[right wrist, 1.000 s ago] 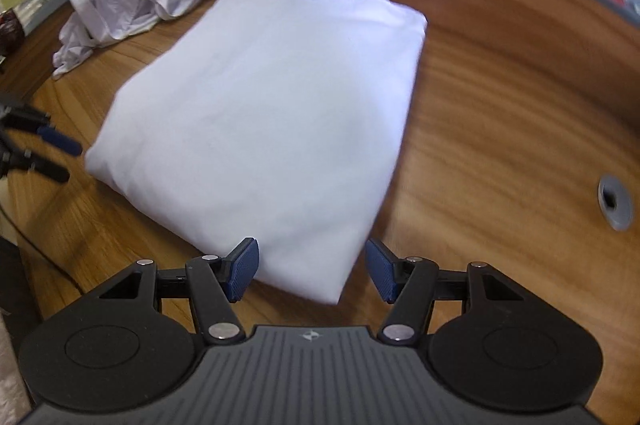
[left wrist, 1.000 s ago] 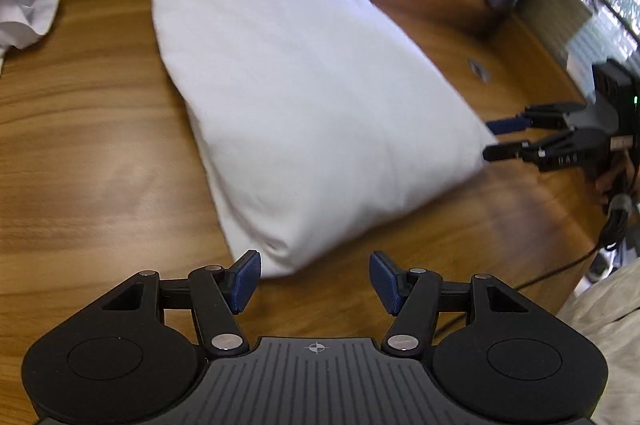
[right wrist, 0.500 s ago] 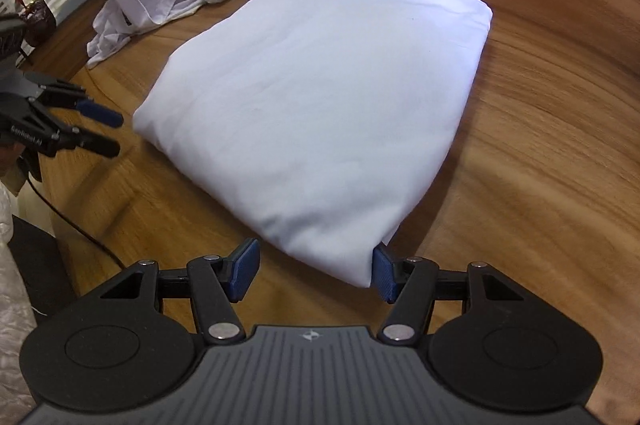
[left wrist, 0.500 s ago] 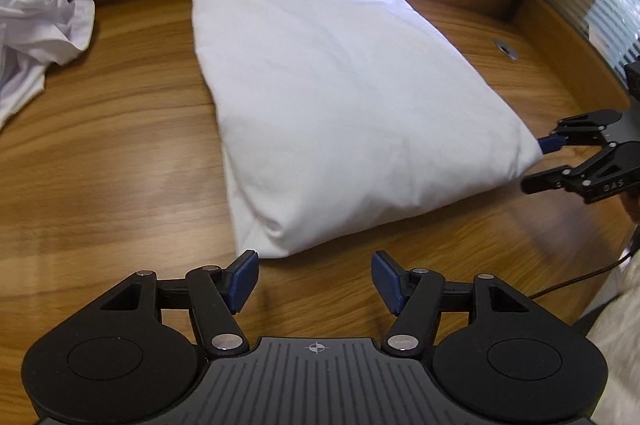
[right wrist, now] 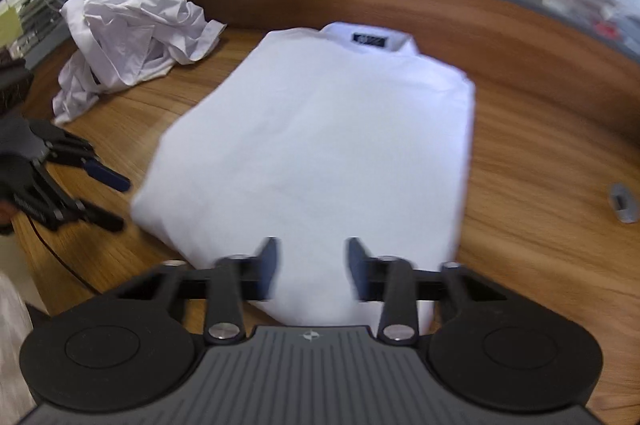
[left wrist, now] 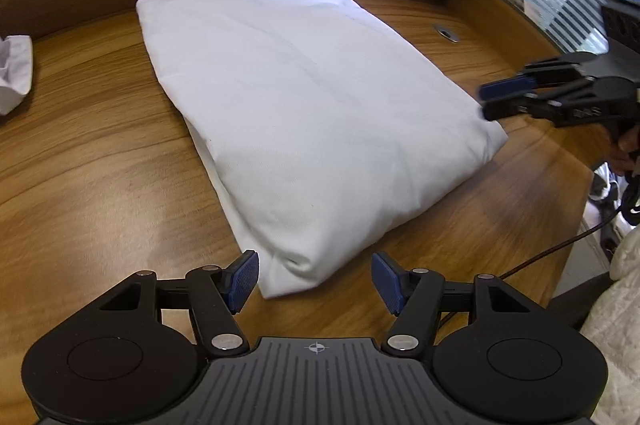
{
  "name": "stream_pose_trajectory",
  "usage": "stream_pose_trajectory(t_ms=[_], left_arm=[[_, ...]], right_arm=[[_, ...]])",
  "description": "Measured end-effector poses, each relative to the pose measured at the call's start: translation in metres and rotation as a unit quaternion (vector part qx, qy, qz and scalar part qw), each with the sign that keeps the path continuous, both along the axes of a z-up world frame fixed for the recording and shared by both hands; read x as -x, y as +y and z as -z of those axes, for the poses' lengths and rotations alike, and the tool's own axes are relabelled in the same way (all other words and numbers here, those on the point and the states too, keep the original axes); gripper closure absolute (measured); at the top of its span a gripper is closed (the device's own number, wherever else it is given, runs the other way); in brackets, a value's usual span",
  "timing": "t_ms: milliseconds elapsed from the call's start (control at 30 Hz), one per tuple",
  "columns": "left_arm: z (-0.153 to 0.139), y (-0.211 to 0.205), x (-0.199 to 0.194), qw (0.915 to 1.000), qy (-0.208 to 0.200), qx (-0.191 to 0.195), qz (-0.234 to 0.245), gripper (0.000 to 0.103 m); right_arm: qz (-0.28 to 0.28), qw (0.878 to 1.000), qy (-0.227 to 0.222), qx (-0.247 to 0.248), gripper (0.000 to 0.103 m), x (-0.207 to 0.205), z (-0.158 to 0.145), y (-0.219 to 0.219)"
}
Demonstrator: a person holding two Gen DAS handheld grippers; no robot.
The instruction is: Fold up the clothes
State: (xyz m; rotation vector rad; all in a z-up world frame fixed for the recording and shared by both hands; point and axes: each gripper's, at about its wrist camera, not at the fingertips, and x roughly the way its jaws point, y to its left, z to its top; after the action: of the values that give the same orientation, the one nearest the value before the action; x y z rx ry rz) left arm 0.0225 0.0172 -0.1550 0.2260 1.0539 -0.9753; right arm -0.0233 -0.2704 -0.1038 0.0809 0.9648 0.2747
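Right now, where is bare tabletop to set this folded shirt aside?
Bare wood lies right of the folded shirt, between it and the grey grommet, and on its left, nearer than the crumpled white clothes. The left tongs and right tongs, both open, crowd the near corners.

Folded white shirt (left wrist: 312, 121) flat on wooden desk (left wrist: 80, 153). Left gripper (left wrist: 316, 279) fingers spread wide, flanking shirt's near corner. Right gripper (left wrist: 490, 101) at shirt's right corner.
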Motion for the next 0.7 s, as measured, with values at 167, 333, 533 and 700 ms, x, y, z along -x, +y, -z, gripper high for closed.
stream_pose_trajectory(t_ms=[167,333,533,700], left_arm=[[0.004,0.006,-0.019,0.9994,0.015,0.019,0.025,0.038],[0.007,0.008,-0.03,0.9974,0.03,0.045,0.048,0.037],[0.015,0.004,-0.043,0.9936,0.047,0.073,0.072,0.036],[0.024,-0.003,-0.058,0.9897,0.075,0.084,0.089,0.034]], right_arm=[[0.002,1.0,0.008,-0.019,0.087,-0.029,-0.001,0.036],[-0.045,0.999,0.019,0.012,0.079,-0.044,0.011,0.086],[-0.023,0.997,0.043,0.054,0.053,-0.052,0.033,0.095],[0.002,0.998,0.055,0.039,0.047,-0.054,0.041,0.086]])
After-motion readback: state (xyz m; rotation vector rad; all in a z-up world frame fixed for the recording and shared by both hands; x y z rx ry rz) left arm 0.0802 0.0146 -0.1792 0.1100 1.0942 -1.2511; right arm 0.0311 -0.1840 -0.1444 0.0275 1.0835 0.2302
